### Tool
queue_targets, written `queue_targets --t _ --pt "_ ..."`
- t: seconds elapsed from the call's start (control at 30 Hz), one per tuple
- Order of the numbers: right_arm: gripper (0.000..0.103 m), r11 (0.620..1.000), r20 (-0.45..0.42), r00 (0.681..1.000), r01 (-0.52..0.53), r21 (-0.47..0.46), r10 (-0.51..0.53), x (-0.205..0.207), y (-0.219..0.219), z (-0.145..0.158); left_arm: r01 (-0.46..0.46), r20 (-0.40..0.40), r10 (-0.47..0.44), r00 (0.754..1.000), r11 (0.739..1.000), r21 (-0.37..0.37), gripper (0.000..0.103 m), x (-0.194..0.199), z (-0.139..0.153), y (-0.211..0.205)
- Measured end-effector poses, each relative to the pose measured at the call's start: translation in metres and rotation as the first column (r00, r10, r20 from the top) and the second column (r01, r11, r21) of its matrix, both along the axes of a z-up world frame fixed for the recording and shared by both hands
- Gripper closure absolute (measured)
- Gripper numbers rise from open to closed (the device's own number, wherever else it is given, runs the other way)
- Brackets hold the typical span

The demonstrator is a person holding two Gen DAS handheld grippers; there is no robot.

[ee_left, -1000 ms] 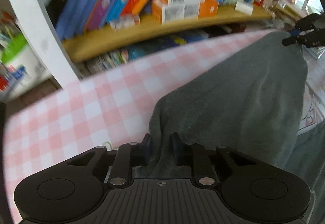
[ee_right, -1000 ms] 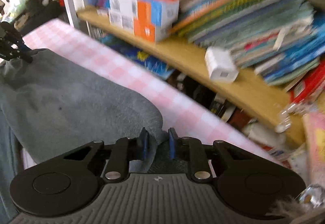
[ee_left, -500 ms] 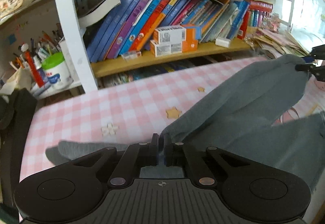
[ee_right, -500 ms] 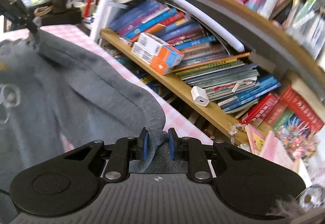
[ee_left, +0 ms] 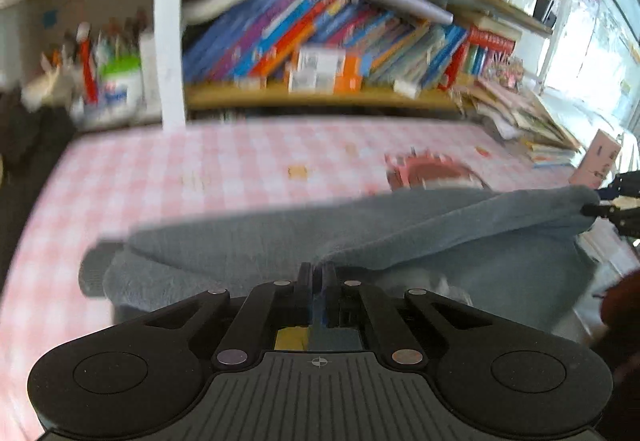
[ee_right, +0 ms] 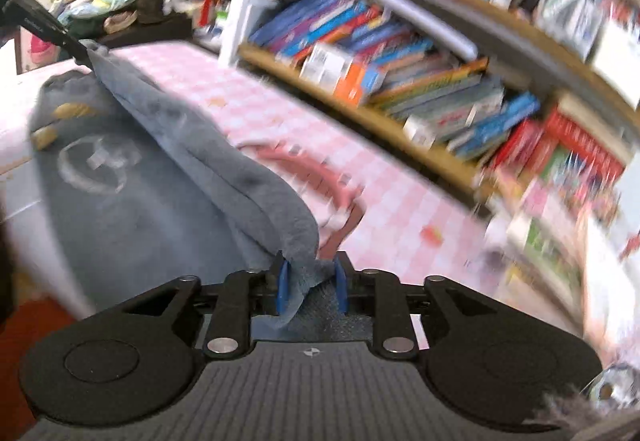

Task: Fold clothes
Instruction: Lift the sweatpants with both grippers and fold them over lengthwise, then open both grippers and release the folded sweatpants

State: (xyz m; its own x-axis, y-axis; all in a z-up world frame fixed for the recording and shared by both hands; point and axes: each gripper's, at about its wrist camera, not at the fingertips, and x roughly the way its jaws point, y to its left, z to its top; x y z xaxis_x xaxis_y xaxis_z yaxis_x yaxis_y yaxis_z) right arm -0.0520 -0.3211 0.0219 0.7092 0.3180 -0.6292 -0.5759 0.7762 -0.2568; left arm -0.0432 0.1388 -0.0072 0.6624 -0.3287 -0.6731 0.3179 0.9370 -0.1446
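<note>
A grey sweatshirt (ee_left: 360, 241) lies on the pink checked tablecloth (ee_left: 200, 169), its far edge lifted and stretched between my two grippers. My left gripper (ee_left: 318, 277) is shut on one corner of that edge. My right gripper (ee_right: 310, 277) holds the other corner, its blue pads a little apart around bunched cloth. The sweatshirt (ee_right: 120, 169) shows a pale round print on its front. Each gripper shows in the other's view, the right one (ee_left: 612, 205) at the far right and the left one (ee_right: 60, 37) at the upper left.
A bookshelf (ee_left: 320, 53) full of books and boxes stands behind the table. A pink garment (ee_right: 316, 177) lies on the cloth beyond the sweatshirt. Pots of pens (ee_left: 116, 81) stand at the left. Loose papers (ee_left: 532, 121) pile up at the right.
Both grippers have pulled back toward the near side of the table with the grey edge. The cloth between them has come lower and now folds over the sweatshirt's body.
</note>
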Motion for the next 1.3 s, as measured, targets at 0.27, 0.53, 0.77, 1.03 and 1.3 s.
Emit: queue_targets --t 0.27,0.53,0.77,1.03,1.3 --pt "0.055 0.997 -0.294 0.954 0.069 0.040 -0.054 -0.030 -0.018 -0.021 -0.161 -0.160 0.143 0.977 0.982 -0.104 0.098 -0.043 -0.041 0.025" --pt "0.042 0.721 -0.682 0.695 0.592 0.361 -0.229 -0.014 -0.086 -0.031 -0.455 -0.176 0.420 0.890 0.818 -0.351 0.055 -0.062 -0.042 0.068" --pt "0.058 0.497 -0.819 0.513 0.797 0.343 -0.257 -0.002 -0.087 -0.060 -0.605 -0.264 0.550 0.793 0.653 -0.456 0.055 -0.059 -0.049 0.085" --pt "0.076 0.354 -0.856 0.452 0.866 0.353 -0.252 0.001 -0.091 -0.079 -0.734 -0.398 0.636 0.661 0.438 -0.520 0.056 -0.046 -0.069 0.101" --pt "0.089 0.346 -0.843 0.470 0.861 0.373 -0.260 0.008 -0.093 -0.078 -0.812 -0.467 0.676 0.571 0.378 -0.445 0.063 -0.007 -0.081 0.099"
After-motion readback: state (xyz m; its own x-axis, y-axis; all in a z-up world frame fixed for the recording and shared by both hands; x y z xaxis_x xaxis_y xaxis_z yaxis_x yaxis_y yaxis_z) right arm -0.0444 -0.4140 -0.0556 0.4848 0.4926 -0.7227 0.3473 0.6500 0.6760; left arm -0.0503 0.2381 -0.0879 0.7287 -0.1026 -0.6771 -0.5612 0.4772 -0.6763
